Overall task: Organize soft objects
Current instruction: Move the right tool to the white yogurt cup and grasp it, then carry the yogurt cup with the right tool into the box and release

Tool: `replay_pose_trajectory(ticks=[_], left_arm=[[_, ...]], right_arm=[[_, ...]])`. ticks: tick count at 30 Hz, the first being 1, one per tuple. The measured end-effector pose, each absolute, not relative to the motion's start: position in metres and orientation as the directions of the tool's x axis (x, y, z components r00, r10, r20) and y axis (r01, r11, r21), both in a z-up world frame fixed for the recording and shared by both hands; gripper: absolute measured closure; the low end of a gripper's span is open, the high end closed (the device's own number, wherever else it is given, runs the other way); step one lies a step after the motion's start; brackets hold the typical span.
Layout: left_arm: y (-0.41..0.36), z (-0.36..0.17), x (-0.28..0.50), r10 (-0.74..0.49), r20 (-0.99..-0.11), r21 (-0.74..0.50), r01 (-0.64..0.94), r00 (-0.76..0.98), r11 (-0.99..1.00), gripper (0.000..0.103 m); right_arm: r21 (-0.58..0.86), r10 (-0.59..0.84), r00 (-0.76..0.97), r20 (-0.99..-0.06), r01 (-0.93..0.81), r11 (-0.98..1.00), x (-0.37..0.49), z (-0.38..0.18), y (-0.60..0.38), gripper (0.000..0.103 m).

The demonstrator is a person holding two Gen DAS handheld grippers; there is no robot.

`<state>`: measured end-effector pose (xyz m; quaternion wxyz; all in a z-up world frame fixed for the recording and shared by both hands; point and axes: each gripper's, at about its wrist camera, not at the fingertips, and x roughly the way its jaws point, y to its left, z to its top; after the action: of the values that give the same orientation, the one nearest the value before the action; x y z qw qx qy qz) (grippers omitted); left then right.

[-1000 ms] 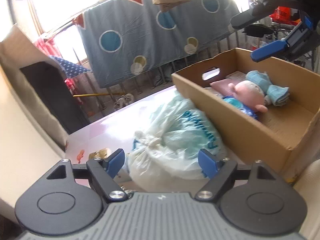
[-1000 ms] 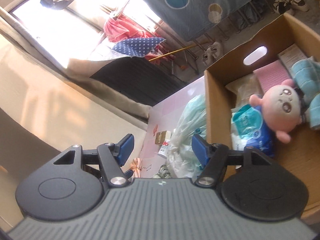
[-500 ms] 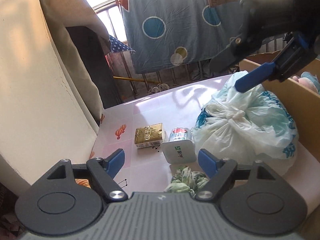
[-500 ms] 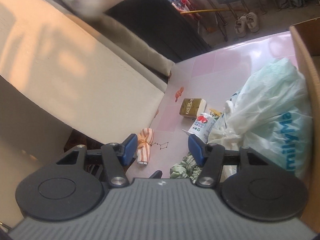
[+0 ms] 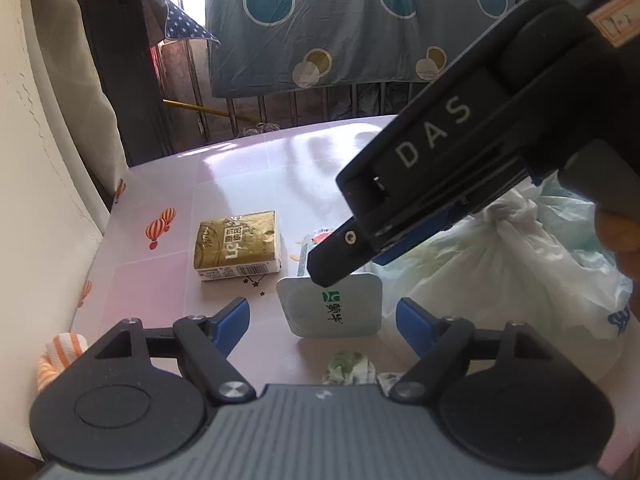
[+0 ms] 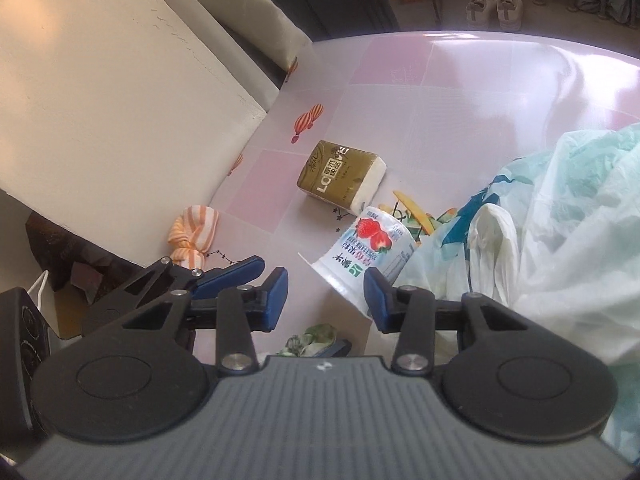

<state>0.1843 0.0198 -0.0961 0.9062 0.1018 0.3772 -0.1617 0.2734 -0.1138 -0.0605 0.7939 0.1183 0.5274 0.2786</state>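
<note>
Pink tabletop (image 5: 248,160), two claws over a yogurt cup (image 5: 332,308)

Left wrist view: left claw (image 5: 322,320) wide and empty before the cup; right claw (image 5: 344,256) crosses above it; gold tissue pack (image 5: 236,246) beside. Right wrist view: right claw (image 6: 326,294) closing, empty, cup (image 6: 368,248) just ahead; only here, shoes (image 6: 496,8) beyond the tabletop; striped cloth (image 6: 192,236) left of the cup.

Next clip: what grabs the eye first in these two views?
The right gripper looms across the left wrist view, its jaws closing over a tipped strawberry yogurt cup with nothing between them yet. Beside the cup lie a gold tissue pack and a knotted plastic bag on the pink table.
</note>
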Motion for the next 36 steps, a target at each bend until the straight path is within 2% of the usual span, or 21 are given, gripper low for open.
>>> replay_pose_trajectory(ticks=[6, 13, 17, 22, 36], left_arm=[[0.022, -0.106, 0.202, -0.245, -0.737, 0.008, 0.371, 0.63, 0.929, 0.023], [0.02, -0.113, 0.211, -0.248, -0.759, -0.027, 0.351, 0.602, 0.936, 0.038], [0.019, -0.113, 0.21, -0.219, -0.76, -0.005, 0.332, 0.612, 0.943, 0.04], [0.022, -0.109, 0.213, -0.219, -0.763, -0.035, 0.299, 0.608, 0.954, 0.04], [0.043, -0.075, 0.215, -0.197, -0.78, -0.082, 0.215, 0.594, 0.973, 0.043]], right_arm=[[0.48, 0.561, 0.251, -0.789, -0.318, 0.818, 0.281, -0.074, -0.11, 0.063], [0.511, 0.576, 0.214, -0.789, -0.291, 0.809, 0.282, -0.074, -0.116, 0.067], [0.533, 0.59, 0.212, -0.779, -0.271, 0.802, 0.283, -0.075, -0.121, 0.074], [0.584, 0.625, 0.199, -0.754, -0.231, 0.778, 0.285, -0.076, -0.128, 0.085], [0.731, 0.746, 0.167, -0.645, -0.15, 0.665, 0.289, -0.065, -0.138, 0.085]])
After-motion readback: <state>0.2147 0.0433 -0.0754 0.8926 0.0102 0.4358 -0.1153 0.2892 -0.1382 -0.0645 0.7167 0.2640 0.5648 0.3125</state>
